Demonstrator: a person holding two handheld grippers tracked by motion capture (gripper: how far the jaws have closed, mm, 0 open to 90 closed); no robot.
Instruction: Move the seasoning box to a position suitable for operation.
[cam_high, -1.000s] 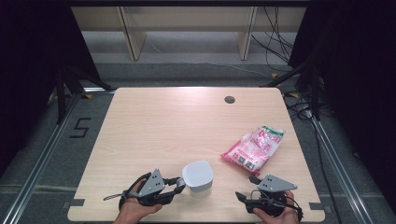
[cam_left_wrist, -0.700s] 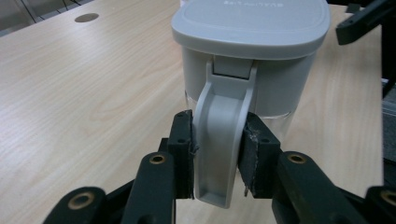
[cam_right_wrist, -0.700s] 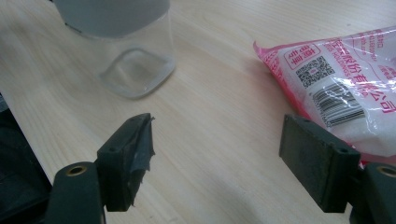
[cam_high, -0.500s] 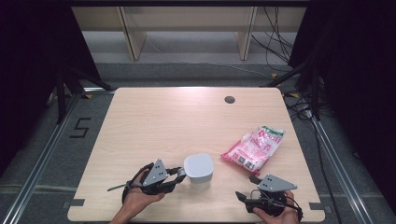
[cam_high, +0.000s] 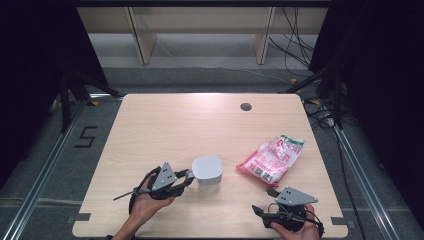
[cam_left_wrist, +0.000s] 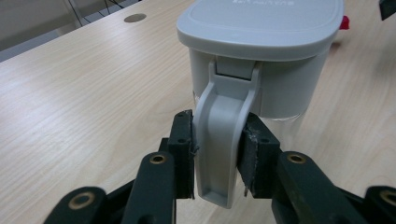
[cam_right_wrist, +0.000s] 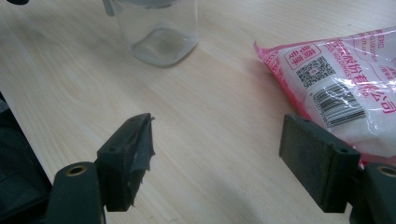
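Observation:
A white lidded container (cam_high: 207, 169) with a clear body stands on the wooden table (cam_high: 200, 125) near the front. My left gripper (cam_high: 187, 176) is at its left side. In the left gripper view my left gripper (cam_left_wrist: 217, 149) is shut on the container's white handle (cam_left_wrist: 224, 126), with a pad pressed on each side, below the grey-white lid (cam_left_wrist: 261, 23). A pink printed bag (cam_high: 272, 159) lies to the right. My right gripper (cam_high: 265, 201) rests near the front edge, just in front of the bag. My right gripper (cam_right_wrist: 219, 163) is open and holds nothing, and ahead of it are the bag (cam_right_wrist: 345, 88) and the container's clear base (cam_right_wrist: 159, 28).
A round cable hole (cam_high: 245, 106) sits near the table's far edge. Wooden shelving legs (cam_high: 142, 35) and cables (cam_high: 300, 30) lie on the floor beyond. Metal rails (cam_high: 45, 170) run along both sides of the table.
My left gripper and the container it holds have moved away from the front edge, toward the table's middle. The right gripper and the pink bag have stayed put.

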